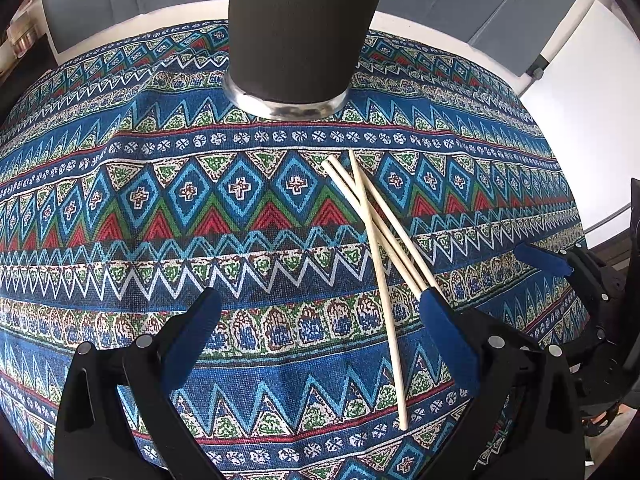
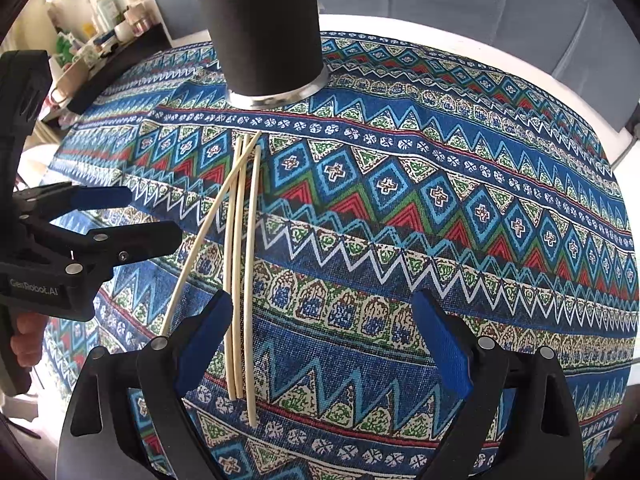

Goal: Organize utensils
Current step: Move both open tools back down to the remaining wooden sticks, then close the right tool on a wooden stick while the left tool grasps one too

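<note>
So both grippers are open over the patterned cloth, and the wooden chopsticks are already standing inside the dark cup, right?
Not quite. The chopsticks are not in the dark cup; they lie loose on the patterned cloth in front of it, as the right wrist view shows. The left gripper and right gripper are indeed open.

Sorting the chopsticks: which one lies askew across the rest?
The chopstick that slants away toward the left claw, crossing the rest near their far ends. The other three lie nearly parallel, side by side.
</note>
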